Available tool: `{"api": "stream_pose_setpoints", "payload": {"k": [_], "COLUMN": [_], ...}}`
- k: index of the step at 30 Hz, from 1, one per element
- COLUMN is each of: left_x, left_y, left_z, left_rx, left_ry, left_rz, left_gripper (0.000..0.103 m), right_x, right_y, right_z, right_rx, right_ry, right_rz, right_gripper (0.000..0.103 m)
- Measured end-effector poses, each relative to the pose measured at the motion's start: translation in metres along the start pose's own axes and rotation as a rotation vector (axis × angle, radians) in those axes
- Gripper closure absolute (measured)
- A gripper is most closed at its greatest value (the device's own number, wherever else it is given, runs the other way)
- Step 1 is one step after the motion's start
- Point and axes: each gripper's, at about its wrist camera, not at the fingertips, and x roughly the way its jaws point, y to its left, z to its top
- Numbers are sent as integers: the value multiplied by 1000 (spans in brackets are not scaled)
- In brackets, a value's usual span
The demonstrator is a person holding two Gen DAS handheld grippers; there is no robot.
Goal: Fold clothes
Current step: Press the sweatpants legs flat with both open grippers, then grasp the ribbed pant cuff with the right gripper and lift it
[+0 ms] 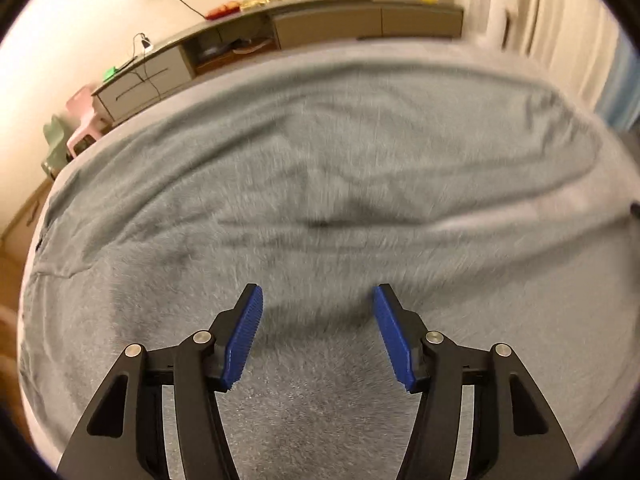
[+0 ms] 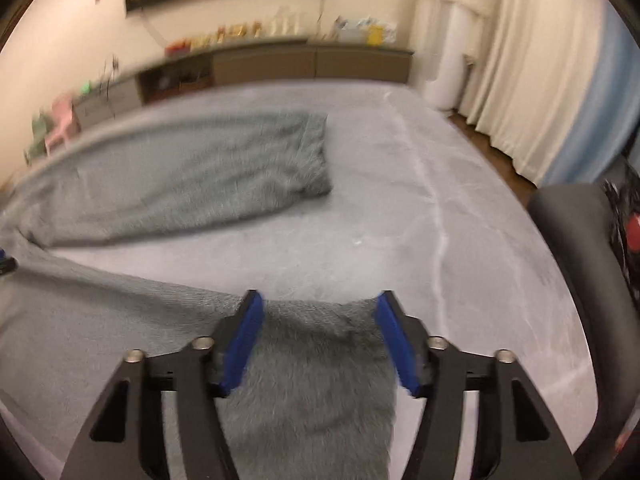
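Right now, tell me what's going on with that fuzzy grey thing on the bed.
A person is working with a pair of hand-held tongs to fold a fuzzy grey garment spread over the bed. The left tongs hover open above the middle of the fabric, gripping nothing. The right tongs are open around one end of the garment, with the fabric lying between the blue pads but not visibly pinched. Another part of it lies flat farther back. No fold is visibly made yet.

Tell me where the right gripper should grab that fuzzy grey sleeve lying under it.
Grip the sleeve at its cuff edge, coming down from above. That free end lies flat on the bed, already between the right gripper's open fingers.
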Motion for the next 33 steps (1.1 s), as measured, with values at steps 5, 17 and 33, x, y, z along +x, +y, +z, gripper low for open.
{"api": "stream_pose_setpoints", "payload": {"k": [5,17,33], "left_x": [8,-10,-25], "left_y": [19,11,78], "left_z": [-1,4,17], "left_rx": [-67,-113,-442], "left_ry": [31,61,-41], "left_rz": [-31,-217,-442], "left_gripper": [38,39,38], "right_x": [-7,33,-85], "right_y": [-56,-124,-112], "right_z": [7,135,85], "right_rx": [132,297,8], "right_ry": [80,-8,-212], "right_rz": [64,293,427], "right_gripper": [50,28,80]}}
